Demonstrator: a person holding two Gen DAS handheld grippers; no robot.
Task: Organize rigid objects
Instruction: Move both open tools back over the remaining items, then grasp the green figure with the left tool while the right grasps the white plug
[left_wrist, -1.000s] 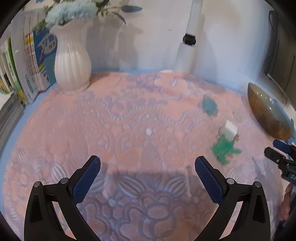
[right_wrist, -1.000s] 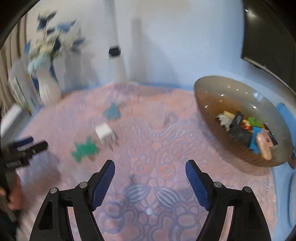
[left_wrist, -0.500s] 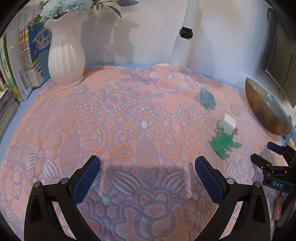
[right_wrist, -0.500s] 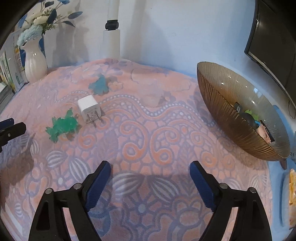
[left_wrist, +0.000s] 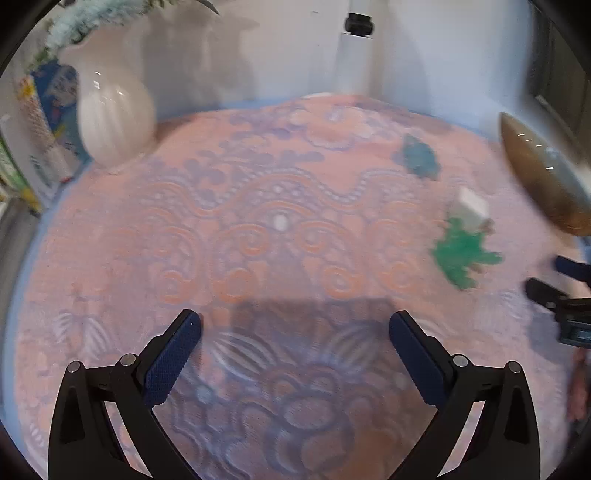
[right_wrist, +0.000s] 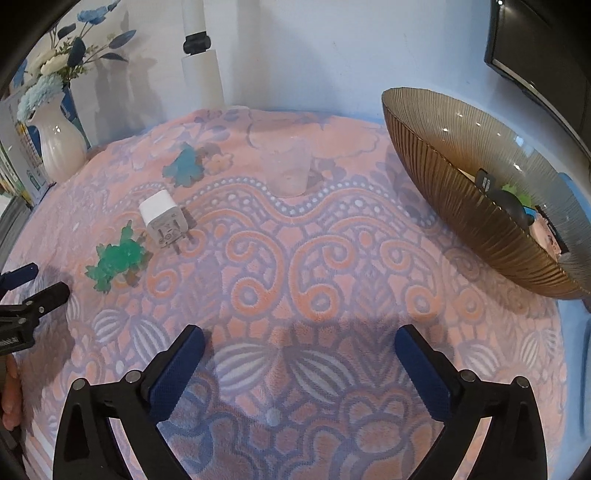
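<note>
1. Left tongs (left_wrist: 294, 326) hang low over the tabletop, jaws spread wide, nothing between the blue pads (left_wrist: 173, 356).
2. Right tongs (right_wrist: 299, 341) take the same pose in their own view: jaws wide apart, blue pads (right_wrist: 421, 373) bare, black arms angling in from the bottom corners.
3. Seen from the right wrist, the left tongs (right_wrist: 31, 282) enter at the left edge, tips parted, with the person's fingers (right_wrist: 9, 402) just visible below them.
4. Seen from the left wrist, the right tongs (left_wrist: 554, 277) show at the right edge, blurred, tips also parted.
</note>
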